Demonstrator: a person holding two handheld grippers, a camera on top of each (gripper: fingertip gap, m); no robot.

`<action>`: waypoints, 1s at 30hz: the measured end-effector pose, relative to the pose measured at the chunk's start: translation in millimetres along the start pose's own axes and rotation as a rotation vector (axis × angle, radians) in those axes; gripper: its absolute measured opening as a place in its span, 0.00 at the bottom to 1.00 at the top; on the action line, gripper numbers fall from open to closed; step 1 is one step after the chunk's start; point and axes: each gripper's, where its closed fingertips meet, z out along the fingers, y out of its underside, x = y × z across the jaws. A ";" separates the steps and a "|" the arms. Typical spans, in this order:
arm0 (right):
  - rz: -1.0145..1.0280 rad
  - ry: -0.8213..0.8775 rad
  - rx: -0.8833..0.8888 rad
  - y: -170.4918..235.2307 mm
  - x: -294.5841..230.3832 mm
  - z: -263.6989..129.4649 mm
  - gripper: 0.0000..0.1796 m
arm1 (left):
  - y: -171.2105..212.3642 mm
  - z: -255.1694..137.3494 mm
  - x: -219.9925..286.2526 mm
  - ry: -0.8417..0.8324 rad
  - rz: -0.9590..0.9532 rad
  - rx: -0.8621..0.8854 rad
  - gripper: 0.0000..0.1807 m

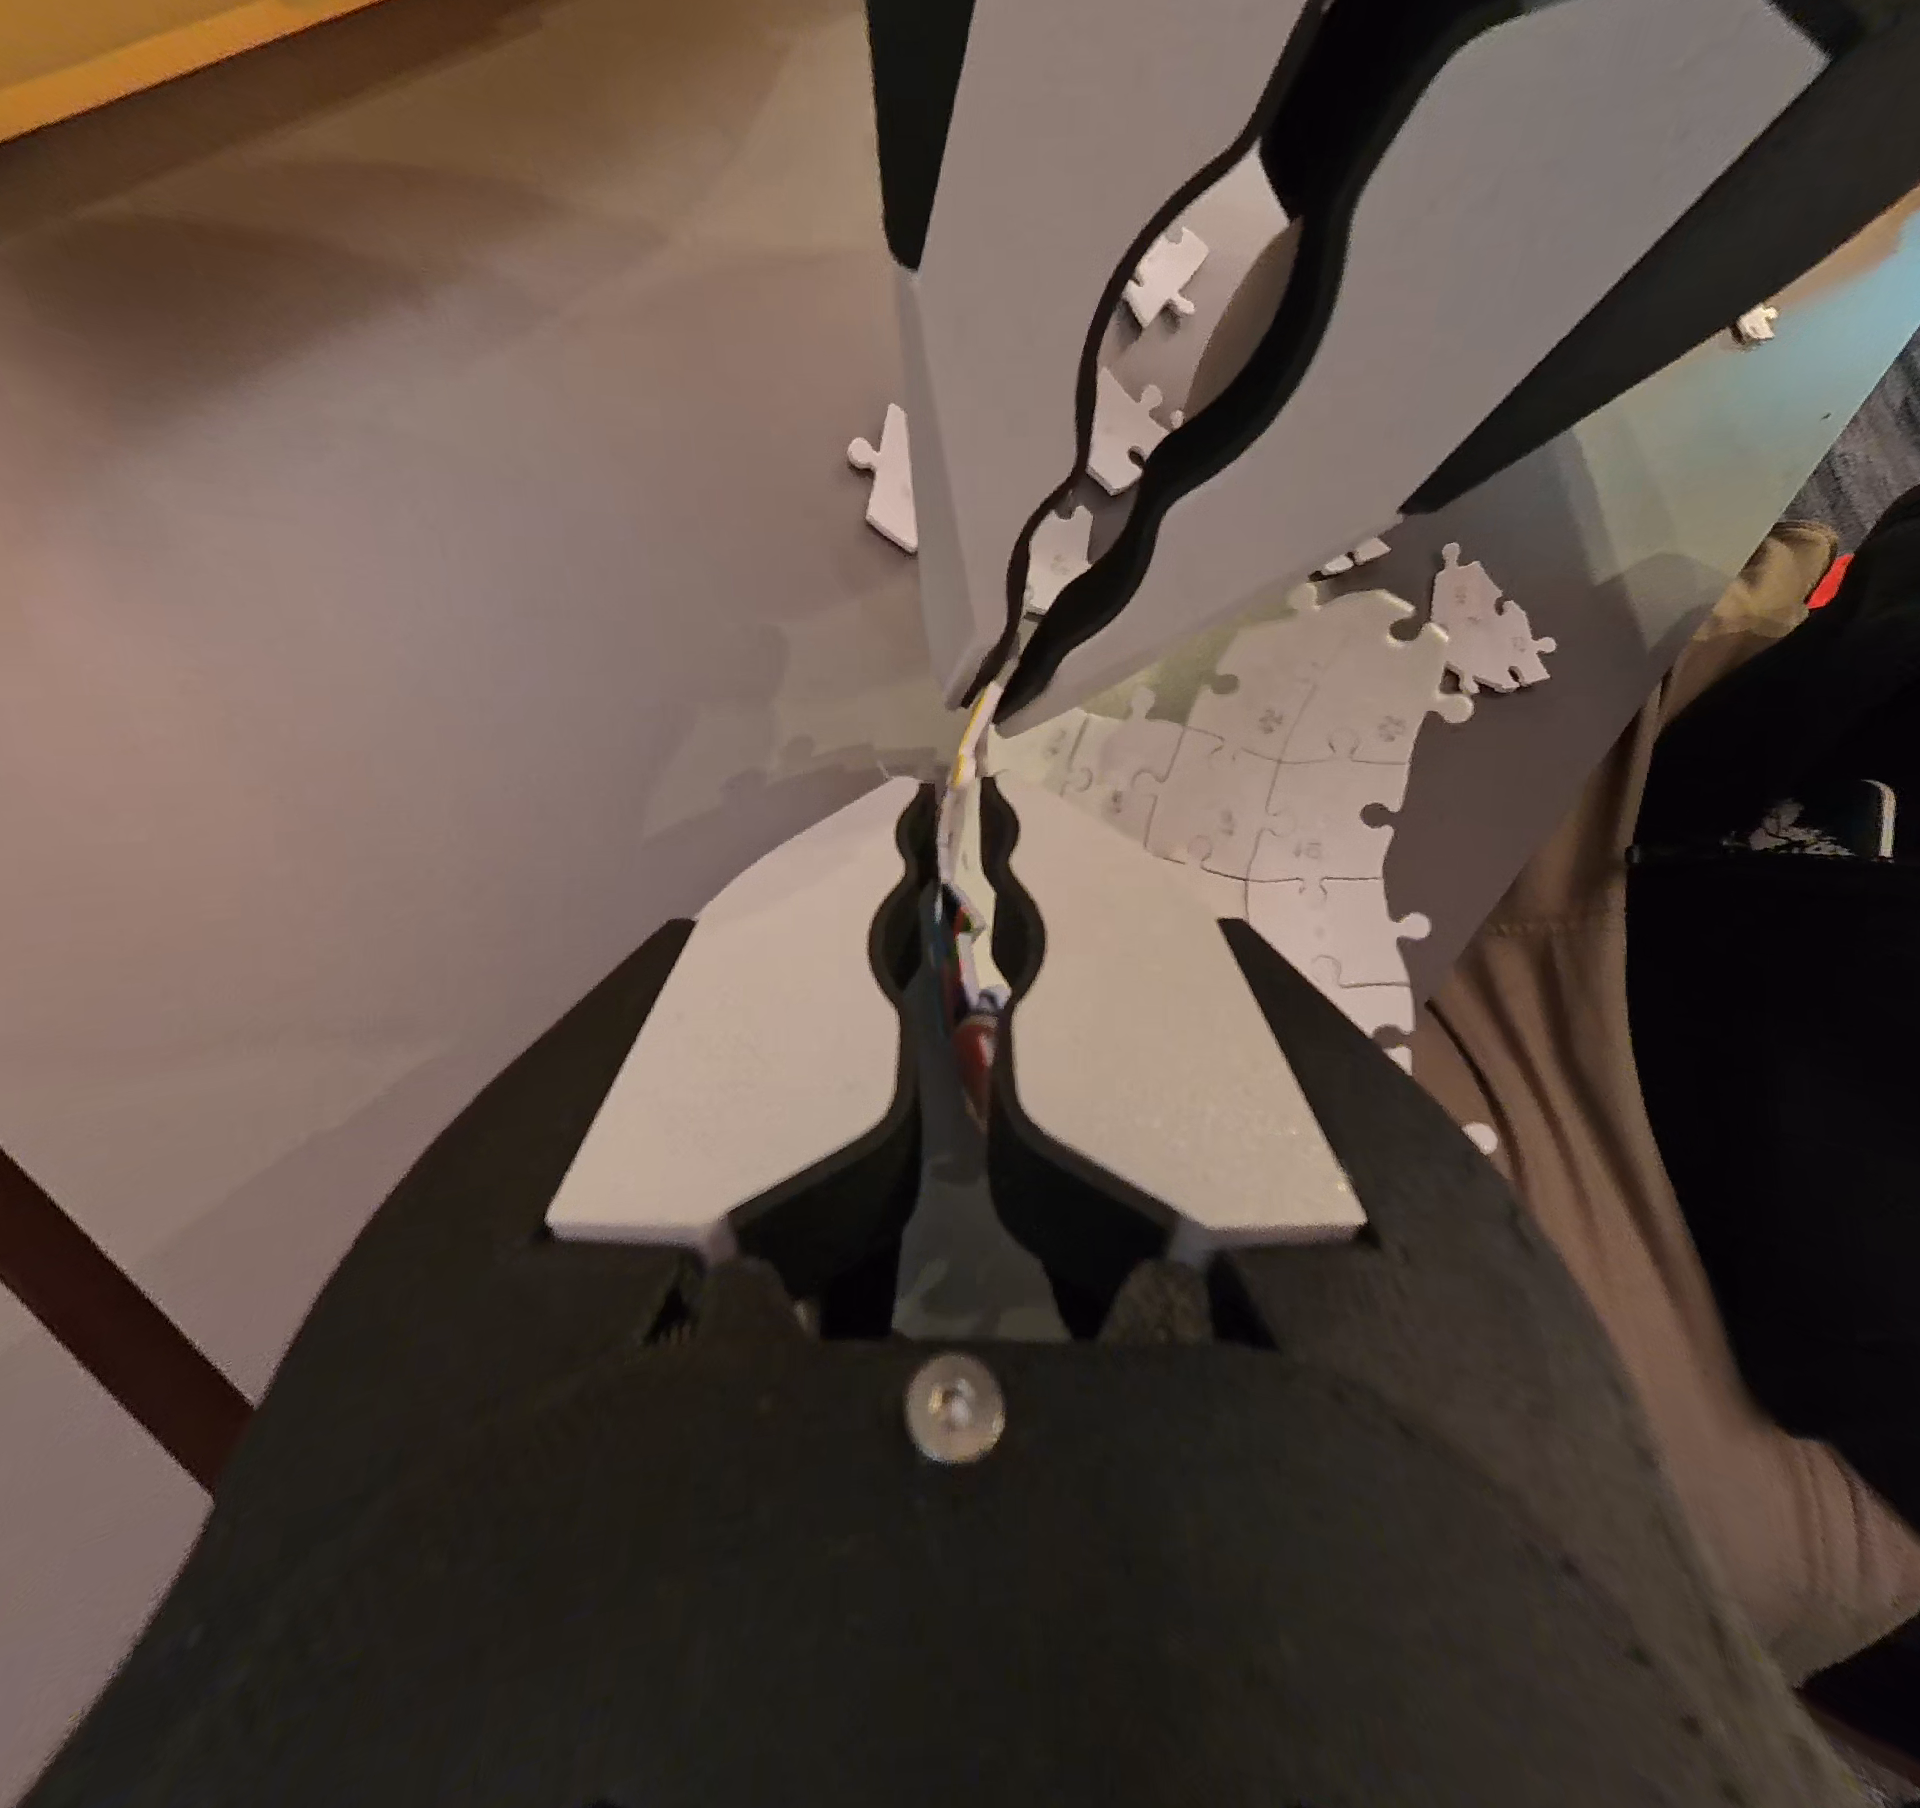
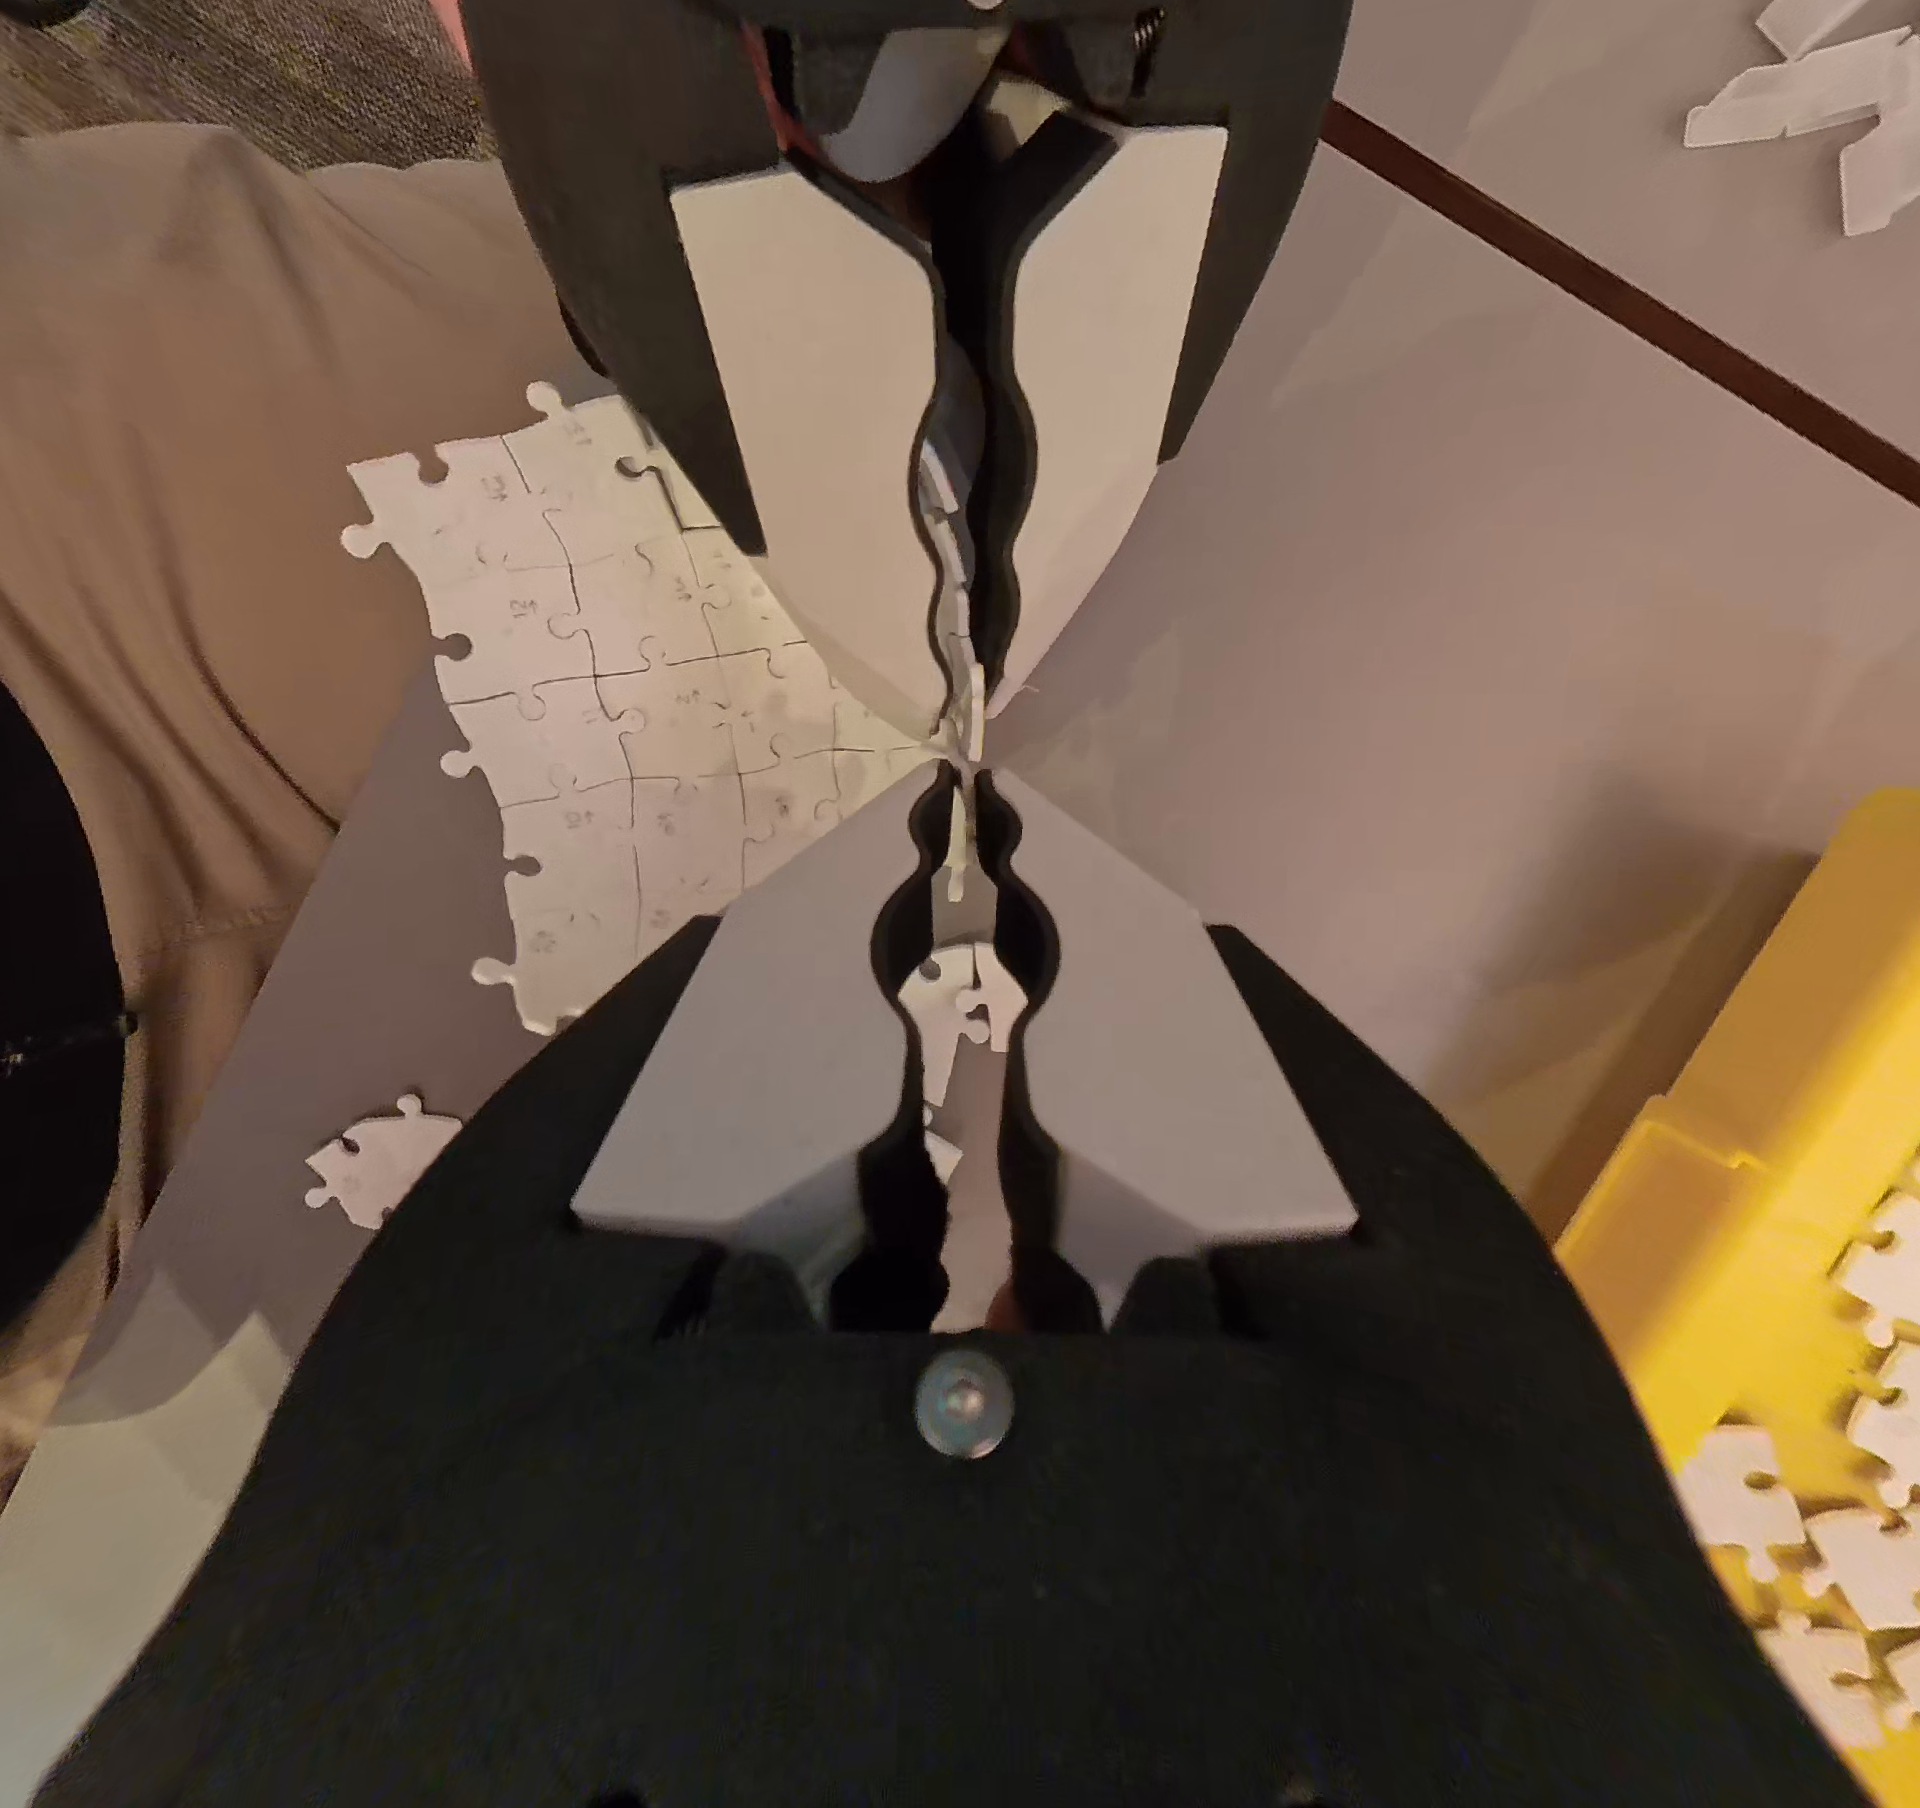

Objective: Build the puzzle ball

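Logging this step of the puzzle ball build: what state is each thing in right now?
Left tool: shut on puzzle piece.
Right tool: shut on second puzzle piece.
Assembled puzzle sheet: joined, lying on the table.
Yellow bin: open, holding loose pieces.

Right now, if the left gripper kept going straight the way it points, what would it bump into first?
Most likely the right gripper. It points back at the left gripper, tip almost to tip, each shut on a thin puzzle piece that meets in between. So those pieces would press together first; depth is hard to judge.

Dim warm light, soft shadows, wide-angle edge distortion.
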 end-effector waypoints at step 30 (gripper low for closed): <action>0.126 0.041 0.083 0.2 2.7 -4.4 0.05 | -1.8 4.2 1.1 0.035 -0.058 0.052 0.03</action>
